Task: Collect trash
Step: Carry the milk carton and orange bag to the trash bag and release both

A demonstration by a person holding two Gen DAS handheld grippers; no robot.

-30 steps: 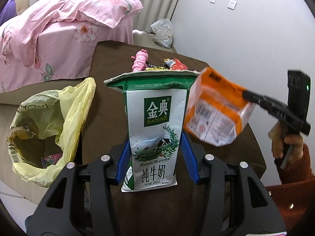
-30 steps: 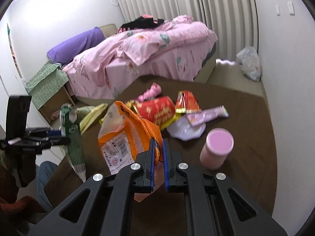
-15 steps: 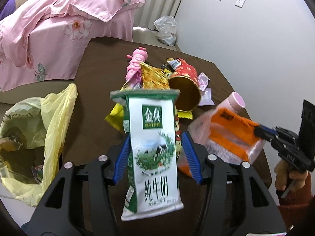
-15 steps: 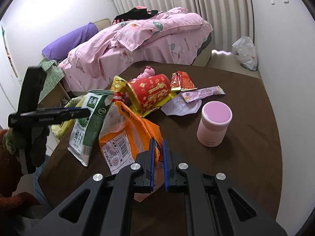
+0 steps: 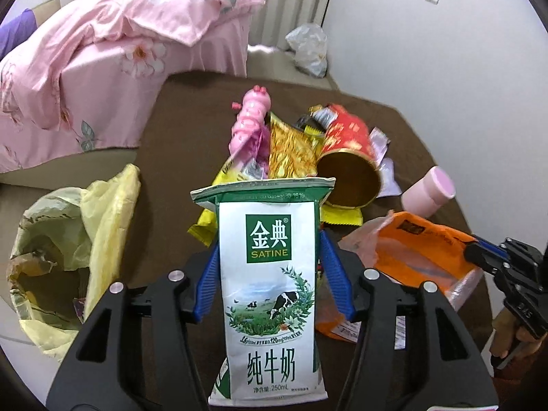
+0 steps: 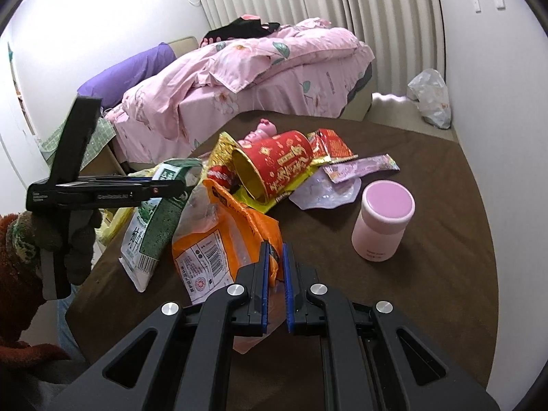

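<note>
My left gripper (image 5: 267,270) is shut on a white and green milk pouch (image 5: 267,291), held upright above the brown table (image 5: 191,126); the pouch also shows in the right wrist view (image 6: 150,222). My right gripper (image 6: 275,267) is shut on the edge of an orange snack bag (image 6: 219,239), which hangs low over the table; it also shows in the left wrist view (image 5: 421,253). A yellow trash bag (image 5: 68,257) hangs open at the table's left edge.
A pile of wrappers, a red paper cup (image 6: 277,167) on its side and a pink toy (image 5: 251,120) lie mid-table. A pink jar (image 6: 383,219) stands to the right. A pink bed (image 6: 239,78) is behind, and a white plastic bag (image 6: 430,97) lies by the wall.
Both grippers have come lower and closer to the table. The orange bag dropped from beside the milk pouch to just over the table. The milk pouch stays gripped.
</note>
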